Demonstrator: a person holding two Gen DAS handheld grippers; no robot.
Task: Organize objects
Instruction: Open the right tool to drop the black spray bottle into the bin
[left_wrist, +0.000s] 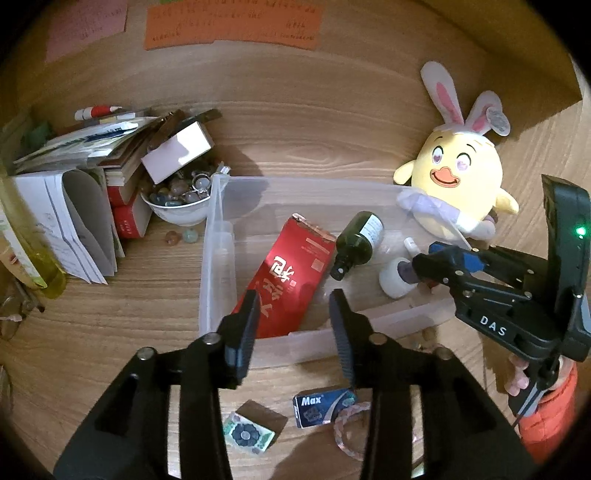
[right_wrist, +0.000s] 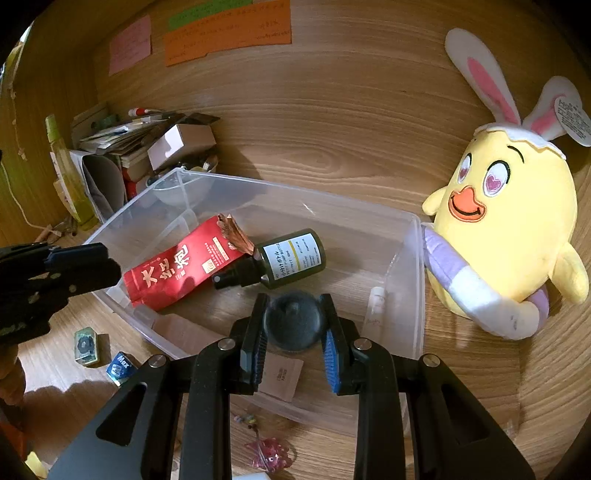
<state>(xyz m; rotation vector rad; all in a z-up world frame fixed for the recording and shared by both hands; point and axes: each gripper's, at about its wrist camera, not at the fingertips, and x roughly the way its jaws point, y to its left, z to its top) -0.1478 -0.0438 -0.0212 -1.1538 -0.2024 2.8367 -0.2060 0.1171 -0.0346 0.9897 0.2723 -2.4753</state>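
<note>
A clear plastic bin (left_wrist: 218, 258) (right_wrist: 417, 288) stands on the wooden desk. In it lie a red tea pouch (left_wrist: 288, 280) (right_wrist: 173, 269), a dark green spray bottle (left_wrist: 356, 240) (right_wrist: 291, 258) and a small white tube (right_wrist: 376, 299). My right gripper (right_wrist: 294, 321) (left_wrist: 424, 262) is shut on a small round dark jar (right_wrist: 293, 321) with a white base (left_wrist: 393, 282), held over the bin's right part. My left gripper (left_wrist: 293, 325) is open and empty above the bin's near wall; it shows at the left edge of the right wrist view (right_wrist: 55, 273).
A yellow chick plush (left_wrist: 461, 177) (right_wrist: 509, 229) leans at the bin's right end. A bowl of beads (left_wrist: 177, 206), books and papers (left_wrist: 74, 192) crowd the left. A blue Max box (left_wrist: 321, 406) (right_wrist: 120, 367), a patterned tile (left_wrist: 249, 432) (right_wrist: 85, 347), a pink cord (left_wrist: 347, 432) and a pink trinket (right_wrist: 269, 454) lie in front.
</note>
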